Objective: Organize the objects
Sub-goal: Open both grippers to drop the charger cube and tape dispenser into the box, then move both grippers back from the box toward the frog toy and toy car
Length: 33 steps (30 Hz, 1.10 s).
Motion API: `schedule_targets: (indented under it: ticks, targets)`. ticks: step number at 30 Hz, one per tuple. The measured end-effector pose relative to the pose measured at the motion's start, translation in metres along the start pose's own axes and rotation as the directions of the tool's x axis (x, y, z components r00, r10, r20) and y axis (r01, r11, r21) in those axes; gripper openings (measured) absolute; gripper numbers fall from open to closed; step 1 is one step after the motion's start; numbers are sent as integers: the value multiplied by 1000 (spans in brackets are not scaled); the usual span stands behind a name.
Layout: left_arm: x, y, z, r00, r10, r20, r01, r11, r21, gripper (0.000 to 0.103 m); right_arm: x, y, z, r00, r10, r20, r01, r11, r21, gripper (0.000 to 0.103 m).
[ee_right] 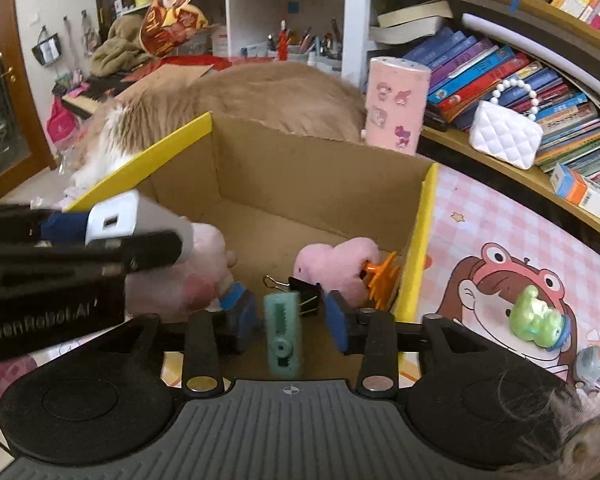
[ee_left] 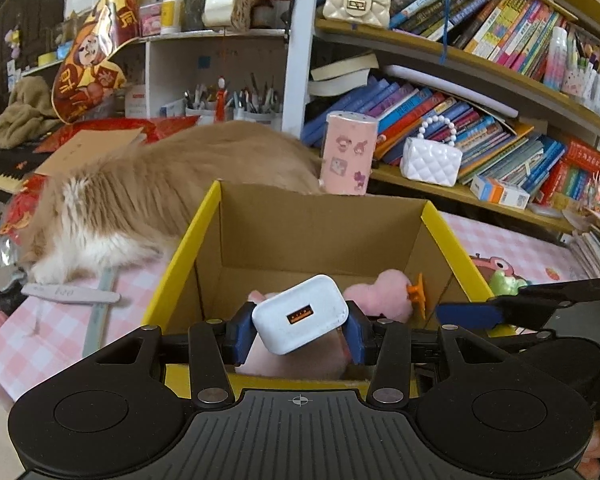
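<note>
A yellow-edged cardboard box [ee_left: 320, 224] stands open on the pink checked mat. My left gripper [ee_left: 298, 330] is shut on a white USB charger [ee_left: 300, 314] and holds it over the box's near edge; it also shows in the right wrist view [ee_right: 112, 216]. My right gripper [ee_right: 286, 316] is open over the box; a green toothed clip [ee_right: 283, 334] hangs between its fingers, touching neither pad that I can see. Inside the box lie pink plush toys [ee_right: 336, 264], an orange claw clip [ee_right: 382, 278] and a black binder clip [ee_right: 302, 288].
An orange-and-white cat [ee_left: 172, 188] lies right behind the box. A pink canister [ee_left: 350, 152] stands at the box's far right. Bookshelves [ee_left: 480, 128] with a white purse [ee_left: 430, 160] line the right. A green frog toy [ee_right: 538, 318] and a grey figure [ee_right: 594, 364] lie on the mat.
</note>
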State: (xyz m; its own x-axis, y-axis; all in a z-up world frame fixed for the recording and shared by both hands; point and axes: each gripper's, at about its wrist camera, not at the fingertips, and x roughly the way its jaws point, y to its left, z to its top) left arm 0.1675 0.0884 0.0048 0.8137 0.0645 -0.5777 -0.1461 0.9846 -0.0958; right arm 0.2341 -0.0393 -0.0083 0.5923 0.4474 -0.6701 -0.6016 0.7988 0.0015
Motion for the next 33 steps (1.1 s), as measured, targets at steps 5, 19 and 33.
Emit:
schedule_targets:
  ticks: [5, 19, 33]
  targets:
    - [-13, -1, 1, 1000, -8, 25, 8, 1000, 12, 60, -17, 1, -5, 999, -21, 34, 21, 1000, 16, 45]
    - [-74, 7, -3, 993, -44, 112, 39, 998, 41, 72, -70, 18, -18, 988, -102, 119, 88, 989, 122, 45]
    - [-114, 34, -54, 999, -15, 40, 14, 999, 34, 78, -99, 65, -77, 991, -130, 40, 121, 978, 168, 50]
